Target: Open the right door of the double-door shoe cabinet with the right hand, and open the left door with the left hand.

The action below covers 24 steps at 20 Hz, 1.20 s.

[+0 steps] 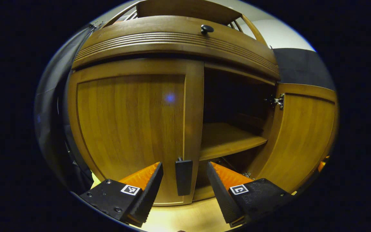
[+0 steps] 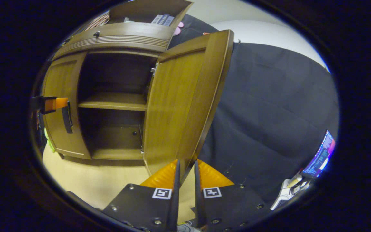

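Note:
The wooden shoe cabinet's left door is closed. Its dark vertical handle stands between the fingers of my left gripper, which is open around it without touching. The right door is swung wide open. In the right gripper view that right door stands out from the cabinet, and its free edge runs down into my right gripper, whose fingers are closed on it. The left gripper also appears there, close to the left door's handle.
Inside the cabinet a wooden shelf divides the dark interior. A drawer with a round dark knob sits above the doors. Pale wooden floor lies in front. Black cloth hangs to the right, with a lit screen low beside it.

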Each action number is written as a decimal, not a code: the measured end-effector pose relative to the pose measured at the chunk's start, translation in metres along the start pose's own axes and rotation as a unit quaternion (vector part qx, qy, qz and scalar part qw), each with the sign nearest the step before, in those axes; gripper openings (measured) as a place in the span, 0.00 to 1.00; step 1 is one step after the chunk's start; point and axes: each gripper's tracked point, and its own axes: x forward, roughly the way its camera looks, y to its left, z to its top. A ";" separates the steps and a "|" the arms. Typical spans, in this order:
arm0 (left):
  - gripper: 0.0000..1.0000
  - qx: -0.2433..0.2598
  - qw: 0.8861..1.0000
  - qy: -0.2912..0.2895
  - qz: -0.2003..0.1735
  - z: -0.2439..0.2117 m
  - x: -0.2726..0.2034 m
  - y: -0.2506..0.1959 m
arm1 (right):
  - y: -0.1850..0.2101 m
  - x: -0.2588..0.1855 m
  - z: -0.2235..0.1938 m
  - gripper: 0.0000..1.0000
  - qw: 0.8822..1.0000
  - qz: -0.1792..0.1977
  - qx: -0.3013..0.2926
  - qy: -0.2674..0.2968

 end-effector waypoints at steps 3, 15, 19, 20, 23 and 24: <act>0.73 -0.006 1.000 0.013 0.011 -0.010 0.011 0.003 | 0.001 0.002 0.003 0.21 0.999 0.018 0.037 0.003; 0.31 -0.025 0.999 0.015 0.018 -0.011 0.014 0.005 | 0.038 -0.021 0.004 0.21 0.996 0.087 0.033 -0.002; 0.31 -0.028 0.999 0.013 0.013 -0.013 0.001 0.004 | 0.065 -0.020 0.014 0.21 0.992 0.122 0.021 -0.011; 0.31 -0.029 0.999 0.013 0.014 -0.013 -0.003 0.004 | 0.071 -0.020 0.017 0.21 0.991 0.130 0.018 -0.014; 0.34 -0.034 0.999 0.019 0.021 -0.014 -0.014 0.006 | 0.092 -0.016 0.027 0.21 0.988 0.155 0.011 -0.023; 0.34 -0.036 0.999 0.022 0.023 -0.015 -0.019 0.007 | 0.100 -0.016 0.028 0.18 0.986 0.164 0.010 -0.025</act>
